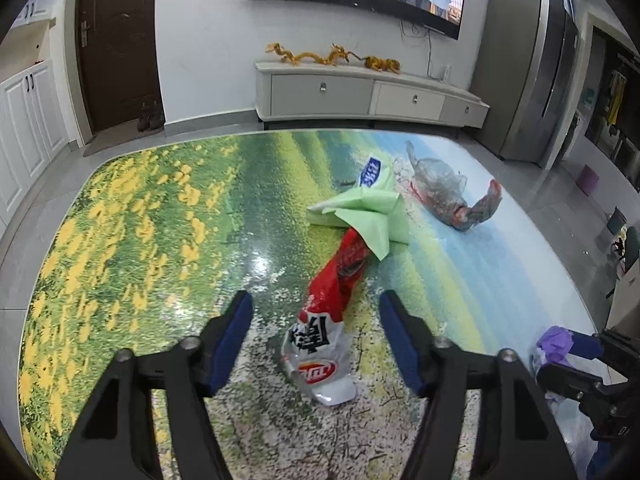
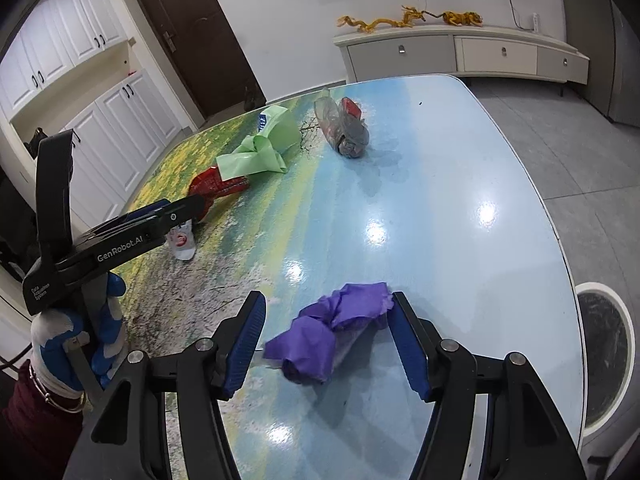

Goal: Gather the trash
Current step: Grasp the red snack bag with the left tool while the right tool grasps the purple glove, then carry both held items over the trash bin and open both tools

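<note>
A red and white snack bag (image 1: pixel 328 312) lies on the table between the open fingers of my left gripper (image 1: pixel 316 302); it also shows in the right wrist view (image 2: pixel 208 188). A green wrapper (image 1: pixel 368 208) lies across its far end, also visible from the right (image 2: pixel 260 148). A clear crumpled bag with red (image 1: pixel 452 196) lies farther right, also visible from the right (image 2: pixel 344 126). My right gripper (image 2: pixel 326 304) is open around a crumpled purple wrapper (image 2: pixel 332 328), whose far end touches the right finger; the wrapper also shows in the left wrist view (image 1: pixel 554 340).
The table (image 2: pixel 440 200) has a glossy landscape-print top with rounded corners. A round white bin (image 2: pixel 608 352) stands on the floor to its right. A TV cabinet (image 1: pixel 368 92) and a dark door (image 1: pixel 116 40) are beyond the table.
</note>
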Demonstrator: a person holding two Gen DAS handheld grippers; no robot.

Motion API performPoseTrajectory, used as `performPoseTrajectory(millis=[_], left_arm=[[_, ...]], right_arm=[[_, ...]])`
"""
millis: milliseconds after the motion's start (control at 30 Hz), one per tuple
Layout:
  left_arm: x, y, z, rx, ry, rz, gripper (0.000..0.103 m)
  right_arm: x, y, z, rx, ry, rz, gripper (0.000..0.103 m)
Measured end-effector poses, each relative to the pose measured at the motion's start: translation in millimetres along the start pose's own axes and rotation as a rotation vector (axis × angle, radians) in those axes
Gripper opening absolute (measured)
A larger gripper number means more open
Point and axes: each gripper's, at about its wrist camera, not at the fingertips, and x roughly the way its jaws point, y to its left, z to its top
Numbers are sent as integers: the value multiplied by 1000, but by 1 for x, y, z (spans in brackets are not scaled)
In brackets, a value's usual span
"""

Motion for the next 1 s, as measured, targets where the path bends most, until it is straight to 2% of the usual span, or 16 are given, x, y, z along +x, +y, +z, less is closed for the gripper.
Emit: performPoseTrajectory(millis=[67,133,233,367,733,1000], left_arm=[[6,0,0,-4,19,-2,46],[10,1,-1,-13,39,-7,37],[7,3,-3,-27,39,-15,24],[-7,2,-12,-32,31,-21,24],[-69,-5,-36,-46,-27,-30,24],[-107,-43,-18,-12,-89,-90,24]], right_arm=[[4,-1,0,-11,5,-6,47],[3,0,0,-24,0,-5,40],[2,1,-1,-45,-7,9,35],[-6,6,-5,-73,-20,35,31],[-40,27,-16,-131,-87,102,30],[-87,5,-15,-101,-194,74,29]])
